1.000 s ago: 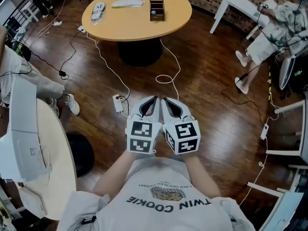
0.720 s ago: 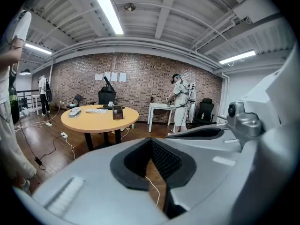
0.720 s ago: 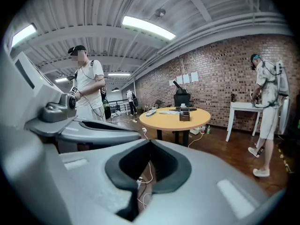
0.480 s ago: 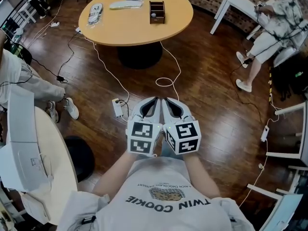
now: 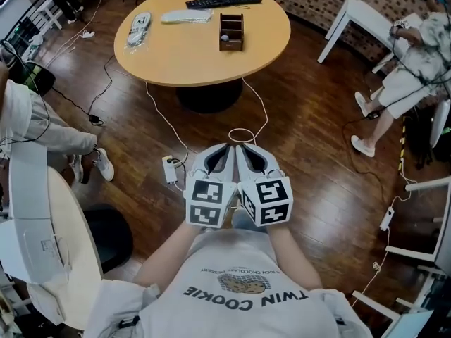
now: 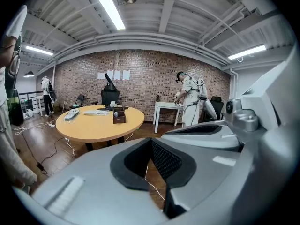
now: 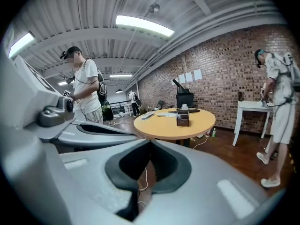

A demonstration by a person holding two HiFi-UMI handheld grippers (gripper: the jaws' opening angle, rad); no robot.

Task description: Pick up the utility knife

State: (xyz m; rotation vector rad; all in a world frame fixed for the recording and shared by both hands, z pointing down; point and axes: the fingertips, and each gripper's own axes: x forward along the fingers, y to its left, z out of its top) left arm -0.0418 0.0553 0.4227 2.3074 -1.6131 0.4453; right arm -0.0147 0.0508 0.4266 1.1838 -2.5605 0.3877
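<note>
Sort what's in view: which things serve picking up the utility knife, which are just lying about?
Job: shut, empty left gripper; shut, empty right gripper; round tan wooden table. Knife not made out.
Lying about: black keyboard, brown wooden box, white floor power strip.

Left claw (image 6: 152,146) jaws together, nothing between. Beyond: round yellow wooden desk (image 6: 89,126) carrying small brown wooden box (image 6: 119,116). Person in white (image 6: 191,102) near red brick wall (image 6: 140,74).
</note>
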